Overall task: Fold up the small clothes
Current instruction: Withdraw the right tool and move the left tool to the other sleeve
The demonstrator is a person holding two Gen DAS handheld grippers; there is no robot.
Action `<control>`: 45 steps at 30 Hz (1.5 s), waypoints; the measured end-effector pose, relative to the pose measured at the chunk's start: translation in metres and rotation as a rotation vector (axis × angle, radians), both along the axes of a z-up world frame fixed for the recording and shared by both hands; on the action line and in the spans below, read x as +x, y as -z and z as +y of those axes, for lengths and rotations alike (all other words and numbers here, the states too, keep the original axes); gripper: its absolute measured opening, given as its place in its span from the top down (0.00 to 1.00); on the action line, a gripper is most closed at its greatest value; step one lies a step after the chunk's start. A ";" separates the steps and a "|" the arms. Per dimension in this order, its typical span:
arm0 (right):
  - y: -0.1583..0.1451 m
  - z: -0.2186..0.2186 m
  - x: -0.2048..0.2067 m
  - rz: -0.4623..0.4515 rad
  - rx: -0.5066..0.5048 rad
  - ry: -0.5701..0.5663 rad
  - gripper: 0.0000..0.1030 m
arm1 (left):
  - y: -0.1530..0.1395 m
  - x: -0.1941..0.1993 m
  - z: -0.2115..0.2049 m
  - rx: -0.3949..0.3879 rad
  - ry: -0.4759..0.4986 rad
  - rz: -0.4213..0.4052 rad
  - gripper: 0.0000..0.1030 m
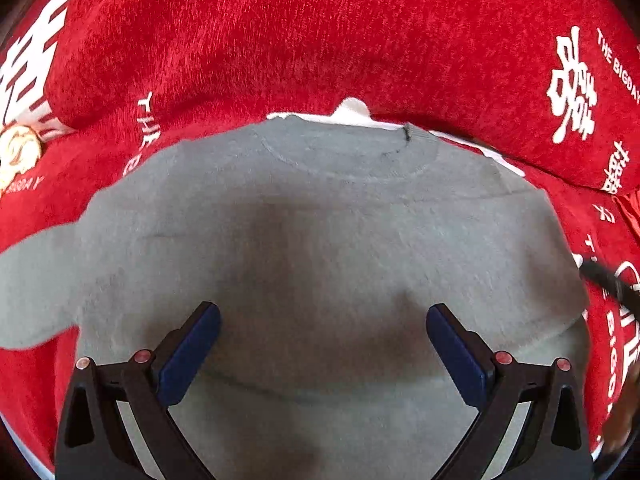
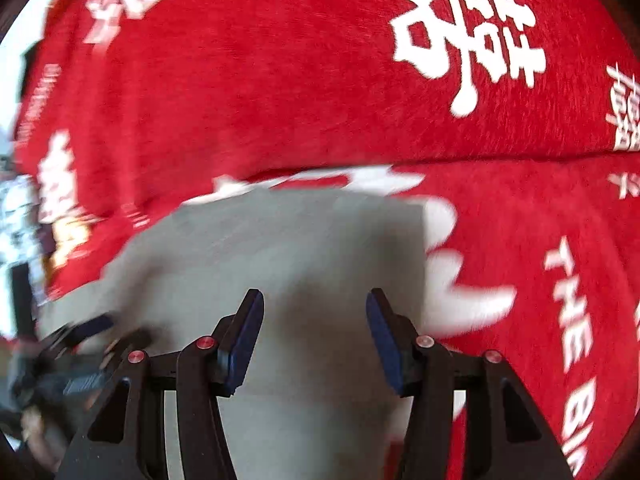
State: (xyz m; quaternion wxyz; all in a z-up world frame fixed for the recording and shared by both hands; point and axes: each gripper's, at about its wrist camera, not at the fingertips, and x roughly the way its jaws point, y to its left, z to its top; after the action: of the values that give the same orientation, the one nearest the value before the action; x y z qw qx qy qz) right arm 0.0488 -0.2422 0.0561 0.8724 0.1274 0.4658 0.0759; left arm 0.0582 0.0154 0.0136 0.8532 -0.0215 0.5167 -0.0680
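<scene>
A small grey sweater [image 1: 320, 232] lies flat on a red cover, neckline [image 1: 348, 148] at the far side, one sleeve [image 1: 36, 292] stretched out to the left. My left gripper [image 1: 323, 320] is open and empty, just above the sweater's body. In the right wrist view the sweater [image 2: 300, 248] shows with a straight right edge. My right gripper [image 2: 315, 308] is open and empty over its lower part. The left gripper also shows blurred at the lower left of the right wrist view [image 2: 80, 344].
A red plush cover with white characters and lettering [image 1: 280, 40] lies under everything and rises into a ridge beyond the sweater [image 2: 280, 80]. A small round cream object [image 1: 18, 148] sits at the far left. A dark strap [image 1: 612, 280] crosses the right edge.
</scene>
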 end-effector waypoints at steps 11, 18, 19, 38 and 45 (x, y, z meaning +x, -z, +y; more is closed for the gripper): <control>0.033 0.000 -0.056 -0.032 -0.065 0.022 0.49 | 0.011 0.002 0.002 0.063 0.023 -0.022 0.00; 0.016 -0.019 -0.068 -0.038 -0.097 0.125 0.44 | 0.009 0.000 0.005 0.054 0.013 -0.032 0.00; 0.011 -0.019 -0.067 -0.050 -0.074 0.112 0.44 | 0.009 0.000 0.006 0.047 0.003 -0.032 0.00; 0.023 0.138 -0.014 -0.062 -0.384 -0.115 0.32 | 0.004 -0.063 0.186 -0.016 -0.369 -0.036 0.00; 0.030 0.151 -0.008 -0.034 -0.365 -0.040 0.32 | 0.018 -0.104 0.336 -0.001 -0.683 -0.028 0.00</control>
State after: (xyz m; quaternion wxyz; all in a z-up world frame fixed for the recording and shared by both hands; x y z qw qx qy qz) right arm 0.0412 -0.0914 0.0260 0.8871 -0.0438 0.4595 0.0095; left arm -0.0455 0.3512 -0.0040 0.8338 -0.1927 0.4678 0.2210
